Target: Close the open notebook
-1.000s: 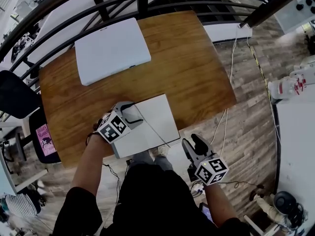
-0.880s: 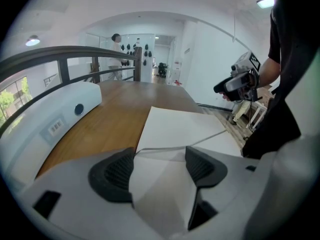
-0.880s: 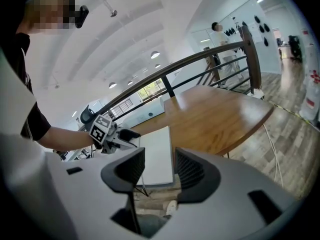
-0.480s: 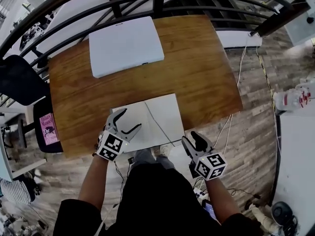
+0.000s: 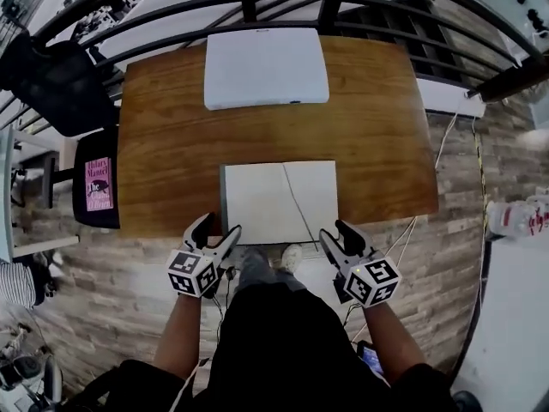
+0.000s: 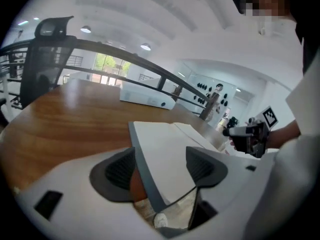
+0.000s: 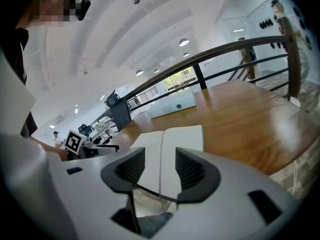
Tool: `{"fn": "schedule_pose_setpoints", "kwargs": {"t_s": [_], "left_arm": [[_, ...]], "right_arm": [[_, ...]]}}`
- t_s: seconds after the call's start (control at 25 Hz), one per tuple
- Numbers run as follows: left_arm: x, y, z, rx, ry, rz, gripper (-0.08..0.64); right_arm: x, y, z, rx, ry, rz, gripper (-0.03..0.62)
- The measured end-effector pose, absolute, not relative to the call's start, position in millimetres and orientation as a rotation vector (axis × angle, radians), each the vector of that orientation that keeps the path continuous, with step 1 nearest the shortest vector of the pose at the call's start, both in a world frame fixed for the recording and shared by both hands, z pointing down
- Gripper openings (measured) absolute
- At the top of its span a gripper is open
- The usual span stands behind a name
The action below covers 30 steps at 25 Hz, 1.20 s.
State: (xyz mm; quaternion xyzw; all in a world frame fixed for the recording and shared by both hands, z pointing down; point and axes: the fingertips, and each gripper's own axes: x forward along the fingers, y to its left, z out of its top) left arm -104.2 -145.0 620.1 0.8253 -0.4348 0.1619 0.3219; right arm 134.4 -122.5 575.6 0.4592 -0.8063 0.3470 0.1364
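Slippage off the table (image 5: 171,144) is judged the chief risk: the notebook (image 5: 274,200) is laid flat at the near edge, seemingly still spread open, with a crease down its middle and a grey edge along its left side. Its near corners appear to be hung slightly past the wood, so a sideways push could send it to the floor (image 5: 111,290). The left gripper (image 5: 220,224) is held just off the near left corner with its jaws parted; the grey edge is seen running between them, yet it is pressed by neither pad. The right gripper (image 5: 334,230) is held by the near right corner, its jaws likewise released and nothing grasped. If only a top sheet is caught instead of the cover, a page could be creased or torn. Little writing can be read: on a pink book (image 5: 99,184) laid on a dark seat (image 5: 96,140) beside the table, the top words seem to be "Hilary Mantel", the rest being too small. Black-and-white square markers are carried on the cubes (image 5: 192,273) of both grippers, and no lettering can be made out on the white flat box (image 5: 266,67) at the far edge
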Motion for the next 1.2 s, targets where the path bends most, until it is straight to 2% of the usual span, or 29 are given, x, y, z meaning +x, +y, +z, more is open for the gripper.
{"fn": "schedule_pose_setpoints", "kwargs": {"t_s": [0.4,0.6,0.84,1.2], "left_arm": [[-118,-83,662,1.911,-1.231,0.453,0.325],[-108,-78,682,1.776,-1.114,0.278,0.325],[-103,-96,666,1.730,-1.020,0.035,0.319],[-106,-106,628,1.794,-1.131,-0.021,0.143]], "right_arm": [[107,-120,577,1.156,-2.393,0.958,0.187],[112,-113,573,1.167,-2.399,0.940,0.187],[128,-100,573,1.231,-2.369,0.949,0.187],[141,-93,565,1.308,-2.373,0.981,0.186]]}}
